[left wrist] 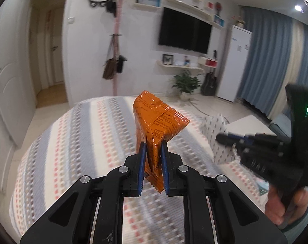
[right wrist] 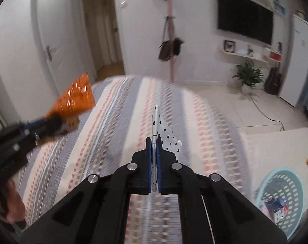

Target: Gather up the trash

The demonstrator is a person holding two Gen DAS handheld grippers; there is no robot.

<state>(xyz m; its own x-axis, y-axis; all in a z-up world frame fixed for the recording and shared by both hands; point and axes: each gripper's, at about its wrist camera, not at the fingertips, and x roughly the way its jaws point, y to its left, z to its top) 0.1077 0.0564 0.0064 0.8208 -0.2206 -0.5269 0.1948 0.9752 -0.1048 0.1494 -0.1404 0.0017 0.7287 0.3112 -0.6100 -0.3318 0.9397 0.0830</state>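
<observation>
My left gripper (left wrist: 153, 145) is shut on an orange snack wrapper (left wrist: 156, 120) and holds it upright above the striped bed (left wrist: 72, 142). In the right wrist view the same wrapper (right wrist: 74, 99) shows blurred at the left. My right gripper (right wrist: 153, 141) is shut on a white wrapper with small black hearts (right wrist: 170, 140), held above the bed (right wrist: 117, 122). In the left wrist view the right gripper (left wrist: 221, 138) shows at the right, blurred, with the white wrapper (left wrist: 215, 130) behind it. A light blue trash basket (right wrist: 282, 199) stands on the floor at the lower right, with some trash inside.
A white low table (right wrist: 276, 142) stands right of the bed. A coat stand with bags (right wrist: 171, 46), a wall TV (left wrist: 184, 32), a potted plant (left wrist: 186, 83), a guitar (left wrist: 209, 83) and a white fridge (left wrist: 233, 61) line the far wall. A cable (right wrist: 265, 113) crosses the floor.
</observation>
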